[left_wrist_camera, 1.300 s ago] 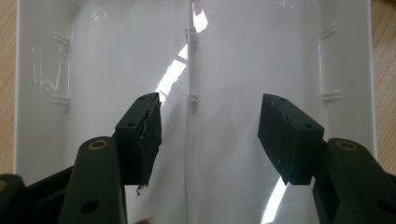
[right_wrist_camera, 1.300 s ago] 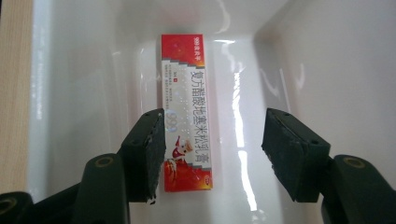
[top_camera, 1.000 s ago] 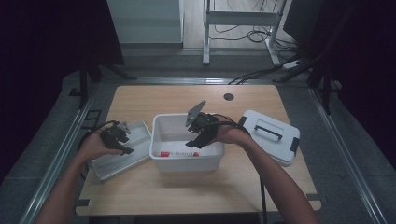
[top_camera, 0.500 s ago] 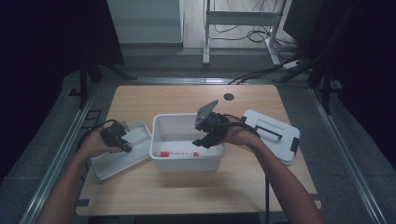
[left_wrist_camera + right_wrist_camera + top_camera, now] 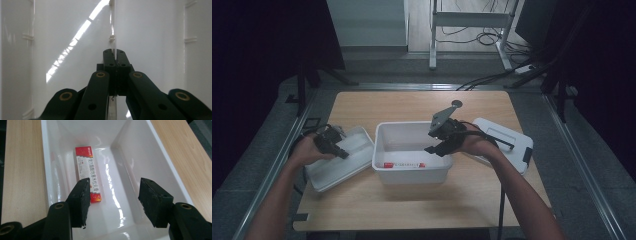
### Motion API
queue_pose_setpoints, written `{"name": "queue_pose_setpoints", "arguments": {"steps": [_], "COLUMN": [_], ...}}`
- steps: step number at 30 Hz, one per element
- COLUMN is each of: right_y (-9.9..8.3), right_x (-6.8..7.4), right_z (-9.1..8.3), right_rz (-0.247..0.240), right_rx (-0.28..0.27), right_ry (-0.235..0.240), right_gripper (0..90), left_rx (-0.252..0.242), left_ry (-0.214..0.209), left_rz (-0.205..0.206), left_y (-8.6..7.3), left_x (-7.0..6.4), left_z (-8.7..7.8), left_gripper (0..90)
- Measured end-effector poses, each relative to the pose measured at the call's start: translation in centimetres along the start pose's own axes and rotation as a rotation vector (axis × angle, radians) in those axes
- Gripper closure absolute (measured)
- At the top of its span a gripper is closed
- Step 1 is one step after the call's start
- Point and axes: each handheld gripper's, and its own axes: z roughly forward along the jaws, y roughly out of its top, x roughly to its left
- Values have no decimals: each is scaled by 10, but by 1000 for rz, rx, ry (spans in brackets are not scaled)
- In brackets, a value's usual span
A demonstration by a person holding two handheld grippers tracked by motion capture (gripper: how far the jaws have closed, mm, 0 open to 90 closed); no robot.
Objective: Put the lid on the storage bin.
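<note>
Right gripper [image 5: 435,145] hangs over the right end of the white bin [image 5: 384,131], jaws spread wide and holding nothing. In the right gripper view the gripper [image 5: 113,197] looks straight down into the bin [image 5: 147,155], and there on the floor lies the red-and-white box [image 5: 88,173], flat, running along one long wall and close against it. One jaw stands in front of the box's near end and covers a little of it; the other jaw is well clear, above bare white plastic. From the high view the box [image 5: 403,165] sits along the near wall of the bin, label up.

Over on the left, the left gripper [image 5: 333,146] is down on the white tray [image 5: 357,150] that lies tilted just beside the bin's left wall. The left gripper view has the gripper [image 5: 113,56] with its jaws pressed together on a thin upright white rib of the tray [image 5: 150,37], clamped right on that edge, white plastic all around.

Far right, the bin's lid [image 5: 512,142] rests flat on the wooden table [image 5: 412,105], partly under the right hand [image 5: 474,145] and touching or nearly touching the bin's right side; I can't tell which. The black cable [image 5: 501,200] runs along the right forearm toward the near edge. A small dark disc [image 5: 457,104] sits on the far part of the tabletop, well apart from everything.
</note>
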Motion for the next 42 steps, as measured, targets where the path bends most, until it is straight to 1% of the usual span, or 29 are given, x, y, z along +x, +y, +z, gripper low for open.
{"name": "queue_pose_setpoints", "arguments": {"steps": [2,5,6,7,10,11,14,17,19,20,21,22,24,26,27,28,29,31,32,33,35,37,38,40,41,42], "right_y": [-2,-4,-5,-6,-9,-10,-13,-17,-20,-21,-22,-22,-23,-22,-22,-22,-22,-24,-25,-26,-29,-33,-34,-38,-40,-42], "right_x": [-1,-1,-1,-1,-1,-1,-1,-2,-2,-2,-3,-3,-4,-4,-4,-4,-4,-4,-4,-4,-4,-4,-5,-5,-5,-6], "right_z": [-4,-9,-11,-12,-17,-18,-21,-21,-20,-20,-20,-21,-21,-23,-24,-24,-26,-29,-31,-33,-37,-40,-41,-43,-44,-45], "right_rz": [5,10,10,15,23,23,31,36,38,41,41,42,47,49,47,48,51,51,57,60,67,75,73,80,82,87], "right_rx": [-5,-7,-7,-7,-9,-10,-14,-18,-14,-12,-13,-12,-15,-15,-13,-17,-17,-20,-22,-23,-21,-22,-26,-22,-20,-19], "right_ry": [-8,-20,-24,-28,-34,-40,-44,-39,-38,-40,-38,-42,-44,-46,-49,-49,-52,-56,-60,-63,-72,-79,-81,-84,-87,-87], "right_gripper": [430,430,430,430,430,430,430,430,430,430,430,431,432,432,432,431,431,432,432,432,432,432,432,432,432,432], "left_rx": [-19,-50,-53,-42,-52,-48,-43,-40,-38,-41,-50,-55,-72,-84,-78,-93,-95,-118,-125,-134,-135,-141,-133,-140,-139,-139], "left_ry": [17,31,43,66,81,99,131,151,154,159,158,151,151,156,155,155,150,142,128,123,108,90,85,66,61,45], "left_rz": [7,30,40,61,73,84,93,97,97,105,102,107,113,129,147,156,164,185,198,210,237,248,264,269,283,288], "left_y": [3,11,15,21,33,37,45,46,45,45,46,46,49,54,57,61,64,72,76,80,90,100,106,114,119,123], "left_x": [-1,-6,-8,-12,-19,-21,-23,-23,-24,-24,-25,-26,-29,-32,-33,-36,-37,-43,-45,-49,-54,-58,-60,-64,-65,-67], "left_z": [-17,-47,-56,-67,-88,-96,-110,-118,-122,-124,-126,-129,-134,-141,-145,-149,-152,-155,-155,-154,-150,-142,-138,-129,-125,-120], "left_gripper": [895,895,895,895,896,896,896,897,897,897,897,897,897,897,897,897,897,897,897,897,897,897,897,897,897,897]}}
